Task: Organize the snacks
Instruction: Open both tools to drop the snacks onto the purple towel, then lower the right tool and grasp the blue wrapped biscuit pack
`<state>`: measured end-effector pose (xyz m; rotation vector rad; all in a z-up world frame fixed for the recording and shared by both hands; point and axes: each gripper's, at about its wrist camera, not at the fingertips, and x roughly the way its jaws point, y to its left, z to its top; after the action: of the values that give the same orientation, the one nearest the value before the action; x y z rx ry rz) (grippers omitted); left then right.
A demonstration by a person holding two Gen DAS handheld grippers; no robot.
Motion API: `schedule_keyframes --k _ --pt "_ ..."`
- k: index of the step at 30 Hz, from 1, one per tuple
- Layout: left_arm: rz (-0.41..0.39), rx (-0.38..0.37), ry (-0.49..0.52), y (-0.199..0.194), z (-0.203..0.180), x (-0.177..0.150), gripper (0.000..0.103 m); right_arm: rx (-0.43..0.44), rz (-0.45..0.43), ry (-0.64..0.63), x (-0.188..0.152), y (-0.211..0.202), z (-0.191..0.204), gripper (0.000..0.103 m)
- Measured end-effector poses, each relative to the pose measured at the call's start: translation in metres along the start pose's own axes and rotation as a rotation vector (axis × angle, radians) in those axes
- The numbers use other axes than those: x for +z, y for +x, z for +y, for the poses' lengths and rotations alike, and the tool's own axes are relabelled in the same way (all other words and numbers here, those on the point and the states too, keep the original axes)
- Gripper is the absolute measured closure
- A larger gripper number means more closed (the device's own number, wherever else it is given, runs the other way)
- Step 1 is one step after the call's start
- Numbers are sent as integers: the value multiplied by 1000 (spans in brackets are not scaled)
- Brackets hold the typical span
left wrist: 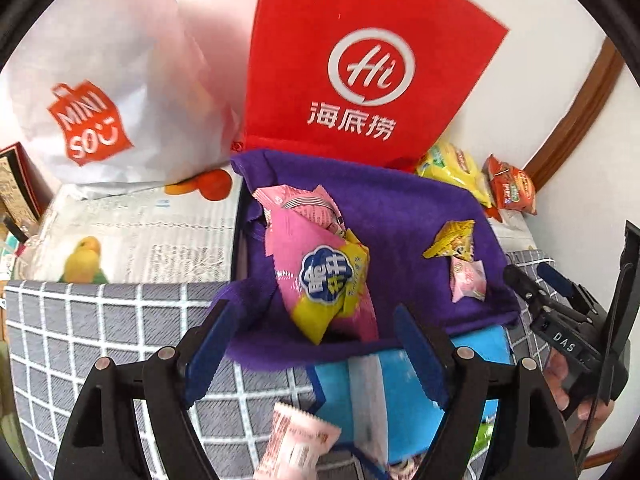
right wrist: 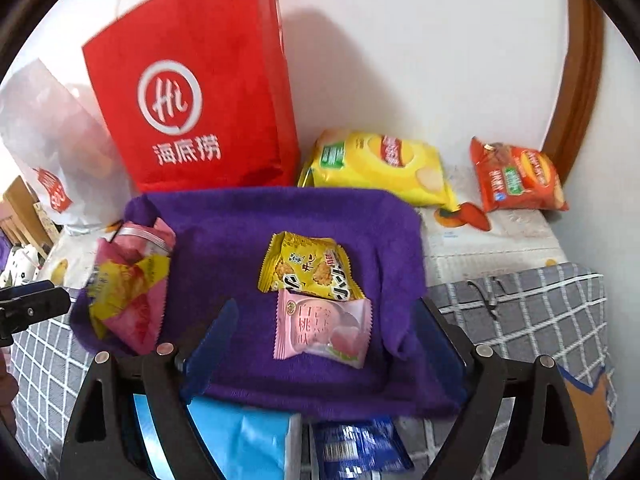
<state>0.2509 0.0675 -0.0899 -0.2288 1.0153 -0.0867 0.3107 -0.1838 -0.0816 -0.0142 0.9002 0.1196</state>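
Both tongs stand wide open with nothing gripped; the left tongs (left wrist: 316,344) frame the near edge of the purple towel (left wrist: 400,216) at the lower middle of their view, the right tongs (right wrist: 328,344) the same edge in theirs. The towel lies spread on the counter (right wrist: 520,320) as a sorting mat — on it a pink-and-yellow snack bag (left wrist: 328,280) at the left, a small yellow packet (right wrist: 308,266) and a pink packet (right wrist: 320,326) touching mid-frame. Chip bags, yellow (right wrist: 376,164) and orange (right wrist: 516,180), wait at the upper right beside the red bag (right wrist: 192,92); likely not yet sorted.
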Motion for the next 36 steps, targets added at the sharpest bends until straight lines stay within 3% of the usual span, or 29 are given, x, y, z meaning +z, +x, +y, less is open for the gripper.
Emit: schedule_keyframes --k 6,18,27,33,36 --pt "-59 -14 2 -34 4 -19 23 -29 -59 13 -13 -44 -9 15" --pt "-44 1 -18 -63 17 -66 23 -68 -93 76 -61 -101 -28 22" --pt "-46 46 -56 -60 43 -98 23 -21 -49 70 -93 -112 -32 30" --pt "-33 46 -82 -52 51 -116 24 -56 -23 40 -116 -101 -35 30" --pt "-26 33 -86 -47 52 -121 24 -61 -2 55 -121 -90 -44 37"
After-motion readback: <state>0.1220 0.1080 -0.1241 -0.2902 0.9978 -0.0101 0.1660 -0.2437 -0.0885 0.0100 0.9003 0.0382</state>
